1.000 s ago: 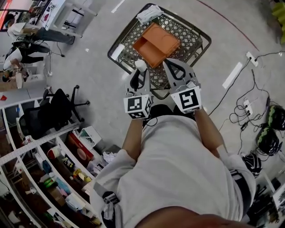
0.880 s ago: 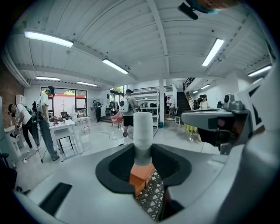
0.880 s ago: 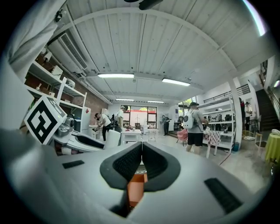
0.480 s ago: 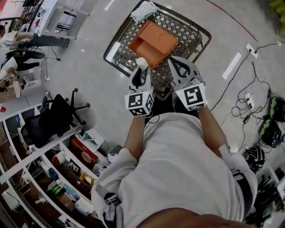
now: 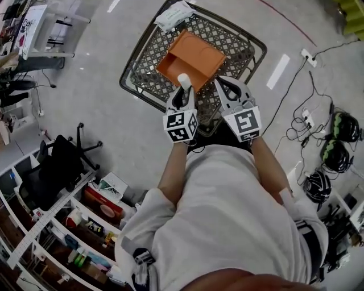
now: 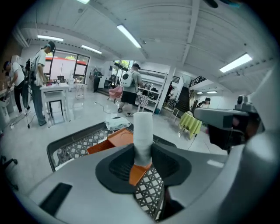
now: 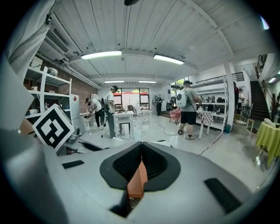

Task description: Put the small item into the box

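Jaws of the left gripper are clamped on a white cylinder, which is held upright. In the head view the cylinder is seen over the near edge of the orange box. The box is set open inside a wire cart, near a white packet. The right gripper is held just beside the left, jaws pressed together, nothing gripped.

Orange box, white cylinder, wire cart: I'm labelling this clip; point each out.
orange box (image 5: 190,57): head view, inner floor.
white cylinder (image 6: 142,124): left gripper view, side above the jaws.
wire cart (image 5: 236,40): head view, bare mesh right of box.
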The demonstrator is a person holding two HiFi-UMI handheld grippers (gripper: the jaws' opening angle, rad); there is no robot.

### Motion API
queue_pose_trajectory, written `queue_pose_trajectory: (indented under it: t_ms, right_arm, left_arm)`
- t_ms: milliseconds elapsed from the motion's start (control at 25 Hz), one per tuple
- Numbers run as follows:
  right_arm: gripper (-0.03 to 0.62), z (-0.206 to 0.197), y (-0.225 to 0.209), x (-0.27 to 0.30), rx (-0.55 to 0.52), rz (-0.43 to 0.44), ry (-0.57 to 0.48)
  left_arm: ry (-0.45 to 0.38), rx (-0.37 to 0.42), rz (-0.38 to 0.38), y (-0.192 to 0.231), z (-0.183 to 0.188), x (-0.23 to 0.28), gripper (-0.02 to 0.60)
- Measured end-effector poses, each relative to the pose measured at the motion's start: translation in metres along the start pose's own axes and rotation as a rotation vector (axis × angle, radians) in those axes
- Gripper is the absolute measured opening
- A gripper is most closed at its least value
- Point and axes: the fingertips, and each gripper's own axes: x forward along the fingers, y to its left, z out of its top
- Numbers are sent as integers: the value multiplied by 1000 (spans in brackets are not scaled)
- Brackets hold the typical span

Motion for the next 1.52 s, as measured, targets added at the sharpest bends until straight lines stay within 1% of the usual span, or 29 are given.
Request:
queue_pose_trajectory:
  t_ms: [200, 440, 520, 640, 760, 960, 1160, 1320, 1520]
  right_arm:
    - [5, -19, -3, 32, -7, -14, 79]
    - [5, -44, 0, 59, -5, -8, 168]
    - [5, -48, 2, 67, -5, 2, 186]
    - [5, -54, 6, 75, 2, 10, 211]
    - [5, -61, 7, 84, 17, 6, 236]
    - [5, -71, 9, 98, 44, -3, 267]
    - [5, -75, 3, 101, 85, -47, 274]
    - [5, -78, 1, 103, 100, -79, 286]
    - [5, -89, 0, 108, 119, -98, 308]
  left_arm:
    - [58, -73, -22, 22, -12, 35, 126]
    - [159, -253, -51, 42, -45, 65, 126]
    - [196, -288, -53, 49, -55, 74, 126]
    - [230, -323, -54, 57, -65, 83, 126]
    - [263, -352, -58, 65, -72, 92, 126]
    - [367, -375, -76, 73, -91, 102, 126]
    - [432, -430, -84, 77, -101, 118, 126]
    - [476, -406, -88, 81, -105, 125, 126]
    - [518, -408, -109, 81, -114, 136, 126]
